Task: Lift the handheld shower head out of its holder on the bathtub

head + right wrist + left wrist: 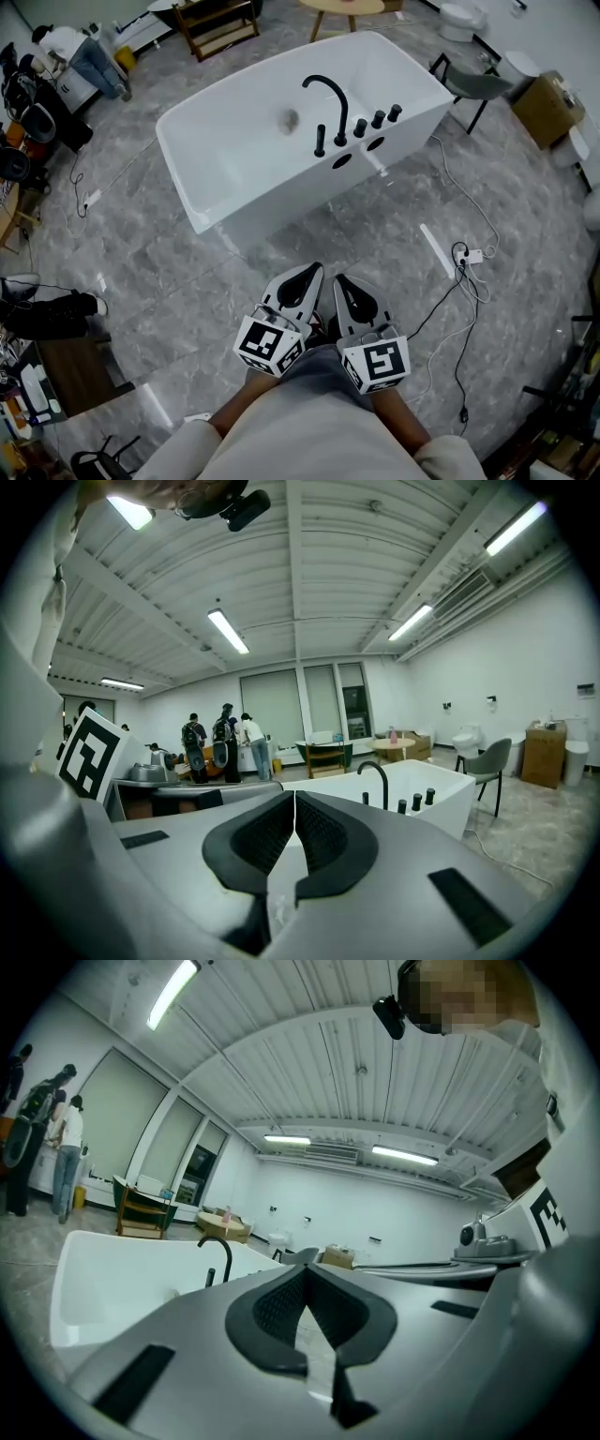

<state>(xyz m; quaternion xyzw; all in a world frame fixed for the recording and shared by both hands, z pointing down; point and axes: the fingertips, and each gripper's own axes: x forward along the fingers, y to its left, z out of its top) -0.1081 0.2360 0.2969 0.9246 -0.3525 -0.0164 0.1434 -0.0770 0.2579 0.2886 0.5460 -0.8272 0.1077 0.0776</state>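
- Left gripper [309,274]: jaws were together with nothing between them. It was held low before the person's body, close beside the other gripper.
- Right gripper [342,281]: jaws were closed to a thin seam, also empty.
- Tub [234,202]: white and freestanding on a grey marbled floor, ahead of both grippers and well apart from them.
- Shower head [320,141]: a slim black stick, upright in its holder on the tub's near rim, just left of the spout [330,94]. It was untouched.
- Knobs [378,119]: three, black, in a row right of the spout.
- Head view alone: the power strip [472,254] lay on the floor right of the tub, and both grippers showed whole from above.
- Gripper views alone: the ribbed ceiling had strip lights [228,630].
- Right gripper view: three people [220,742] stood at the far wall, left of the spout; the left gripper's marker cube [89,752] sat at the left edge.
- Left gripper view: the right gripper's marker cube [548,1218] sat at the right edge.
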